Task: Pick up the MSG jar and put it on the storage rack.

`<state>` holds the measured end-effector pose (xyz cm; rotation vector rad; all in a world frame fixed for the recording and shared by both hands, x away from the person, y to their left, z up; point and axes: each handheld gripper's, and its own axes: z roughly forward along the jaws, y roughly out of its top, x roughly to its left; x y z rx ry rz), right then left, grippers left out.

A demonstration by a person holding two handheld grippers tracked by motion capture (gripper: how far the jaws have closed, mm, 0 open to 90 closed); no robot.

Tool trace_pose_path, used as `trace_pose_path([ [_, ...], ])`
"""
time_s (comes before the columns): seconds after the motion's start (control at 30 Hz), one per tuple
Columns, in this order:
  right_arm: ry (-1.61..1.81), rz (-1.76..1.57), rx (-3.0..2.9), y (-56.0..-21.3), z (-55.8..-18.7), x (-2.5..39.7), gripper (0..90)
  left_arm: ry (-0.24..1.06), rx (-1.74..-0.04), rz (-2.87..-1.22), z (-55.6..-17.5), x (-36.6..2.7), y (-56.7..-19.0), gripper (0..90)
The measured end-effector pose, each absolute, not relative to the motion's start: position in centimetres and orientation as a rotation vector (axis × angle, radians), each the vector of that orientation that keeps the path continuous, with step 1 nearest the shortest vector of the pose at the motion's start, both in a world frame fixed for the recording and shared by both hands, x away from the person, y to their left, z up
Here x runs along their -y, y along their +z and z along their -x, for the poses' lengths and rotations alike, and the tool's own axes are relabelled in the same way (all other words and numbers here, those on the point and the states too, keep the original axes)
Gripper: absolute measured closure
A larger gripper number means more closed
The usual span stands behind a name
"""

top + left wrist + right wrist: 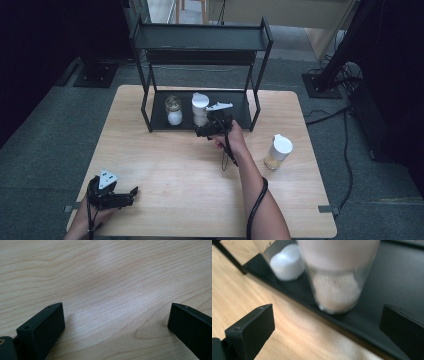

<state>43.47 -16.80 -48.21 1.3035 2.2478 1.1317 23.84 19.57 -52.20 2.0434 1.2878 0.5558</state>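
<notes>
A clear jar of white powder (335, 290) with a white cap (200, 102) stands near the front edge of the black rack's lower tray (392, 277). My right gripper (327, 322) is open just in front of it, with the jar a little ahead of the jaws and not touched. In the high view my right gripper (206, 126) sits at the tray's front edge. To the jar's left stands a second jar (174, 111), resting on its white cap (287, 262). My left gripper (132, 196) rests open over bare wood (112, 277) at the table's near left.
The black two-level rack (200, 37) stands at the back centre of the wooden table (165, 160), its posts flanking the tray. A third white-capped jar (278, 151) with pale contents stands on the table to the right. Cables lie on the floor at the right.
</notes>
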Motion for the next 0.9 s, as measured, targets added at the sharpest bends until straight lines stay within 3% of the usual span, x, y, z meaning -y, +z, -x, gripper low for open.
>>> trace_pose_path([
  [0.9, 1.047, -1.190, -2.344, -52.5, -38.7, 17.5, 0.0, 0.557, -1.290, -2.043, -23.8, -19.6, -52.2, 1.1],
])
